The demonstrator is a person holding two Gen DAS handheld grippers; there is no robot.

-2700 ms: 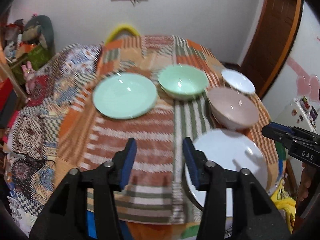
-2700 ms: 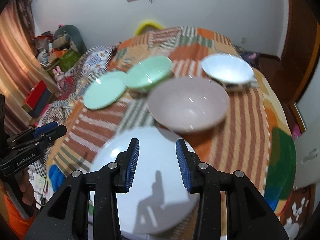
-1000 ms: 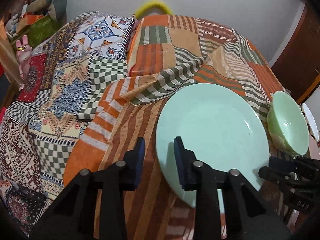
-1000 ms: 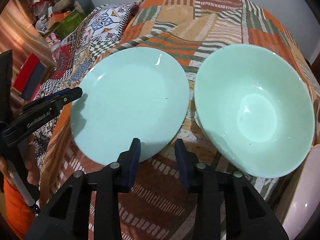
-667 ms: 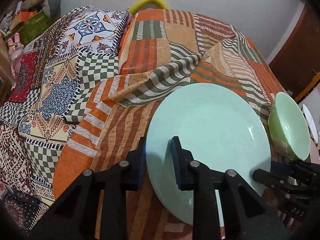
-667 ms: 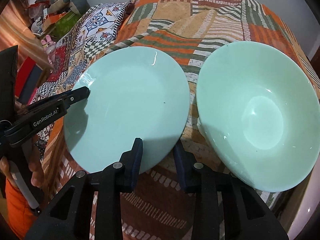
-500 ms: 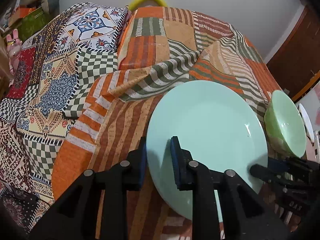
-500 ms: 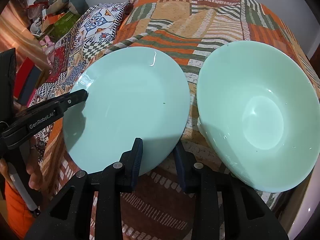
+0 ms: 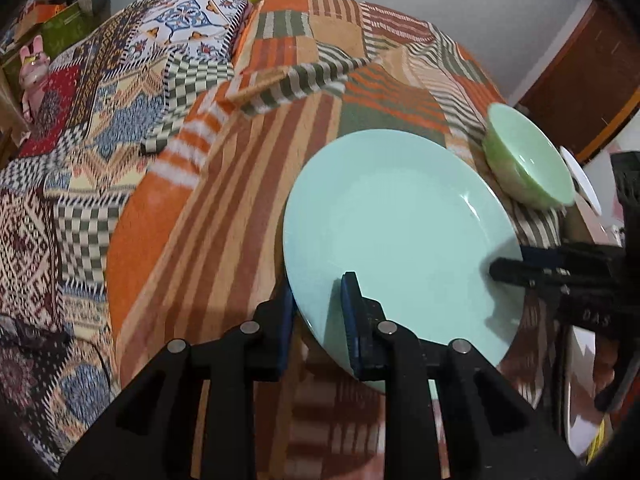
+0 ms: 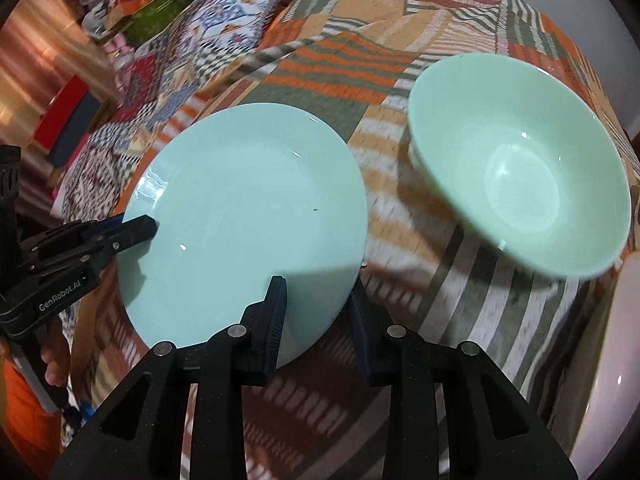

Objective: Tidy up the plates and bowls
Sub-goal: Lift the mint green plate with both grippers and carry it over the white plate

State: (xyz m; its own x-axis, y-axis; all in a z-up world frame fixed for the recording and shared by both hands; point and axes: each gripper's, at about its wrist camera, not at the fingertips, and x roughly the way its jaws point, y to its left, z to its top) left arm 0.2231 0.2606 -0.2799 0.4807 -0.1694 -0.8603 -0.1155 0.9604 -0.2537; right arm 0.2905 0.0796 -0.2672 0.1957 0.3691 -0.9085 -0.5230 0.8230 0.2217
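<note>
My left gripper (image 9: 318,312) and right gripper (image 10: 318,304) jaws both clench mint-green plate (image 9: 396,220) rim; green bowl (image 10: 520,160) at 2 o'clock.

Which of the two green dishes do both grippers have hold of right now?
The flat green plate, not the deep green bowl beside it. The left gripper and right gripper each straddle its rim.

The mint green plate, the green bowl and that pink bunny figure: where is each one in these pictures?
mint green plate (image 10: 248,208): right wrist view, on its flat middle.
green bowl (image 10: 520,176): right wrist view, on its inner bottom.
pink bunny figure (image 9: 34,66): left wrist view, far left edge, on its head.
</note>
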